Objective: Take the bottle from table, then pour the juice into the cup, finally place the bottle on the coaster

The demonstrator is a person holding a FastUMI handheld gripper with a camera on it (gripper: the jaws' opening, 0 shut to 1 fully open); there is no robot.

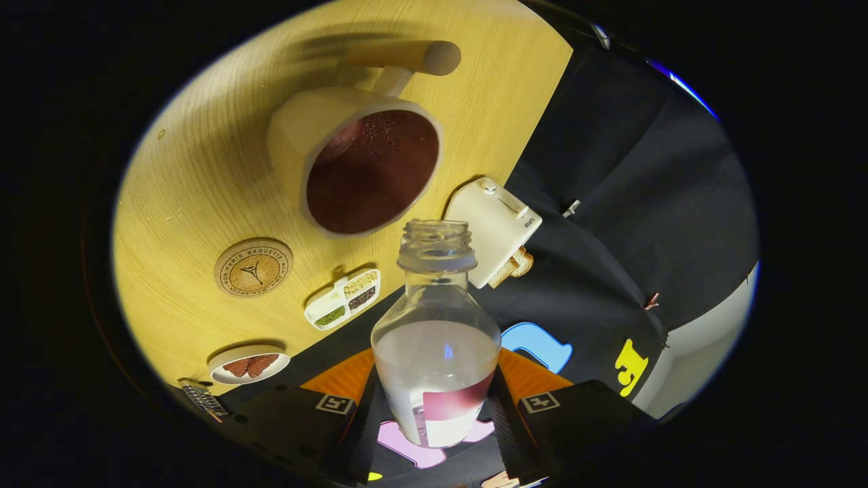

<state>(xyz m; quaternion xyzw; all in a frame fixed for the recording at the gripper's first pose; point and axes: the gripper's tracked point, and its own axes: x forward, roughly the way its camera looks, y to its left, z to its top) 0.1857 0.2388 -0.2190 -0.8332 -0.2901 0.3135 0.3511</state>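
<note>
Between my gripper (437, 413) fingers, clamped at its lower body, sits the bottle (436, 325), uncapped, nearly drained, light, probably slick. Beyond its mouth the cup (359, 166) holds juice; the coaster (253, 267) lies beside the cup.

Gripper (434, 413) clamped on bottle (436, 339). Beyond fingers, mid-table (196, 190): cup (359, 169), juice inside. Coaster (253, 267) beside cup. Tray (342, 298), plate (248, 364) and toaster (494, 230) along table edge by wall.
</note>
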